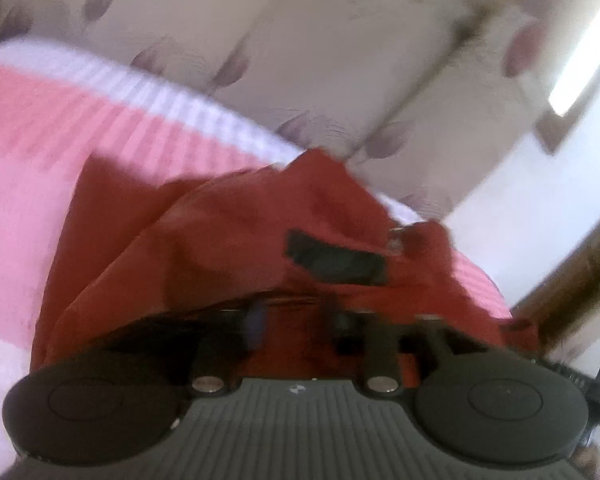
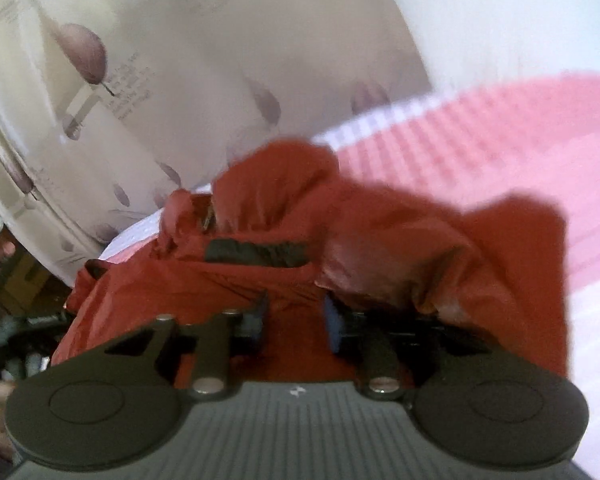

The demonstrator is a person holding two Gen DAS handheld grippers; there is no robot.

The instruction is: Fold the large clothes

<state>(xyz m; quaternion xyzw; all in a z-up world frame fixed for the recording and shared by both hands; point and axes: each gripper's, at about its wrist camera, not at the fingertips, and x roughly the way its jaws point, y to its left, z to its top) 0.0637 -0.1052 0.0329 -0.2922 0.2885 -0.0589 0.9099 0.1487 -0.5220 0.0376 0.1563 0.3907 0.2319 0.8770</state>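
A red jacket-like garment lies crumpled on a pink and white ribbed bedspread. A black patch shows on its folds. My left gripper sits low against the garment's near edge, jaws apart, with red cloth in the gap and no pad visibly pressing on it. In the right wrist view the same garment bunches up just ahead, with the black patch in the middle. My right gripper also stands with its jaws apart over the red fabric. Both views are blurred.
A pale curtain with a purple leaf print hangs behind the bed, also in the right wrist view. A dark wooden piece stands at the right. Cluttered items lie off the bed's left edge. The bedspread stretches right.
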